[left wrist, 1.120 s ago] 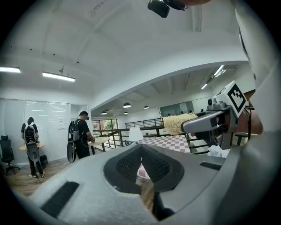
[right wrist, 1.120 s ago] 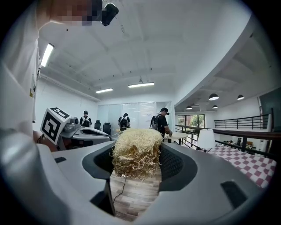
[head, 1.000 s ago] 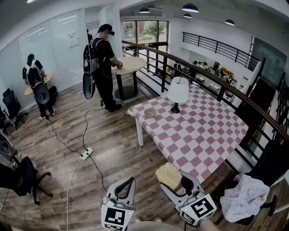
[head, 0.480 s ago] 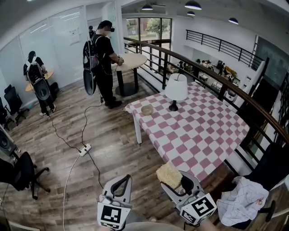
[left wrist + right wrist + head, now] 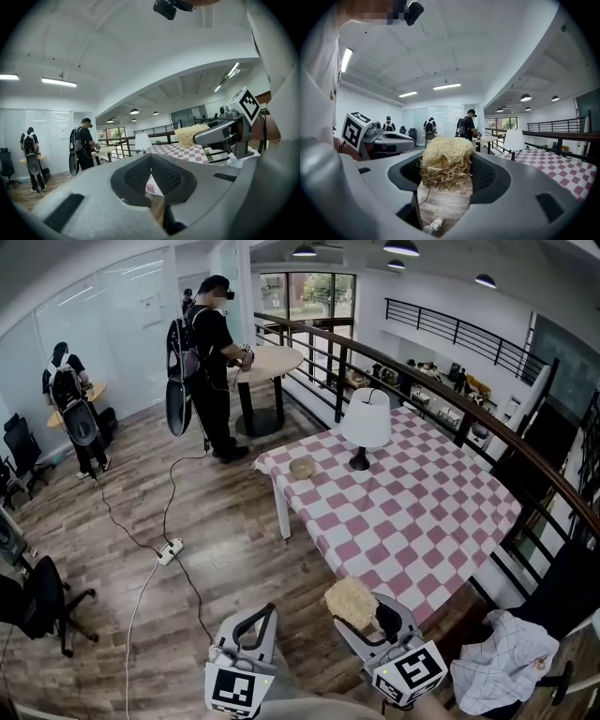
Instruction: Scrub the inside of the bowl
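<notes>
**Scrubber in hand, bowl not yet reached**

My right gripper (image 5: 361, 617) is clamped on the straw-coloured scrubber (image 5: 349, 601), which bulges out between its jaws. My left gripper (image 5: 269, 613) is fully closed with nothing in it. The bowl (image 5: 302, 468) sits at my twelve o'clock, well apart from both tools, near the corner of the checkered table (image 5: 431, 521), and the lamp (image 5: 367, 423) is at its two o'clock. I judge this to be the approach step, as no scrubbing has begun. Next I need to bring both tools over the table. The left jaws should open to steady the bowl's rim while the right lowers the scrubber inside.
</notes>
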`<state>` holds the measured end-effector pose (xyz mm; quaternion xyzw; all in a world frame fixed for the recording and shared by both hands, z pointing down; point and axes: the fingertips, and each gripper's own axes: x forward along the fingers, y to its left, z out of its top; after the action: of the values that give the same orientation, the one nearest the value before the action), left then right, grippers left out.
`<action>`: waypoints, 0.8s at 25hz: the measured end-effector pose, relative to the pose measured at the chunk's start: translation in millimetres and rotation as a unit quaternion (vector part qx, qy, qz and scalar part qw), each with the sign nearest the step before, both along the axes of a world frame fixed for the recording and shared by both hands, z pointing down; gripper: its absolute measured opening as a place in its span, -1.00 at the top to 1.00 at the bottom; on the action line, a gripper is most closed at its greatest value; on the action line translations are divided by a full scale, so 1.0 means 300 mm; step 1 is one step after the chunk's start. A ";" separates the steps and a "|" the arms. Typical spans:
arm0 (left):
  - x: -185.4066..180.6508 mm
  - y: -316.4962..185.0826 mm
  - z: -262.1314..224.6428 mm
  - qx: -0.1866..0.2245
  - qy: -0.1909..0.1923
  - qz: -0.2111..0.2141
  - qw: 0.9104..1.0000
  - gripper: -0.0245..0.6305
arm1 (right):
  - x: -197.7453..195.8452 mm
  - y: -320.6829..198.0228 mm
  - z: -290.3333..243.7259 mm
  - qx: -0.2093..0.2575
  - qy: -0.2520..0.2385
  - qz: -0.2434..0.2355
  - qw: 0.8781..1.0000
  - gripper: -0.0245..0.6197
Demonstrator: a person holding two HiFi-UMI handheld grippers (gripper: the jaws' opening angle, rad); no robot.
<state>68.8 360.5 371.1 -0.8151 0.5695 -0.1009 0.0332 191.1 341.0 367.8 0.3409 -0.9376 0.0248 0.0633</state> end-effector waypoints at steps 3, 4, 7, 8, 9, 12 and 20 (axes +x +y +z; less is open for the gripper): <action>-0.046 -0.076 0.017 0.014 0.001 -0.004 1.000 0.88 | -0.031 -0.076 0.027 0.000 0.005 0.010 1.000 0.09; -0.062 -0.106 0.029 0.013 -0.003 -0.004 1.000 0.88 | -0.043 -0.106 0.034 0.001 0.006 0.015 1.000 0.09; -0.114 -0.202 0.057 0.010 -0.014 0.000 1.000 0.88 | -0.084 -0.197 0.043 0.004 0.007 0.030 1.000 0.09; -0.130 -0.232 0.060 0.010 -0.013 0.002 1.000 0.88 | -0.100 -0.226 0.044 0.003 0.008 0.032 0.999 0.09; -0.145 -0.262 0.060 0.009 -0.010 0.006 1.000 0.88 | -0.115 -0.257 0.046 0.003 0.010 0.033 0.999 0.09; -0.191 -0.361 0.051 0.012 -0.012 0.017 1.000 0.88 | -0.167 -0.359 0.057 -0.002 0.017 0.040 0.999 0.09; -0.325 -0.645 0.065 0.000 -0.029 0.053 0.998 0.88 | -0.301 -0.610 0.069 -0.023 0.026 0.067 0.997 0.09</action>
<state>-28.8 167.1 390.6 -0.8407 0.5246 -0.1228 0.0547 100.9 157.9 388.4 0.4017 -0.9100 0.0420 0.0938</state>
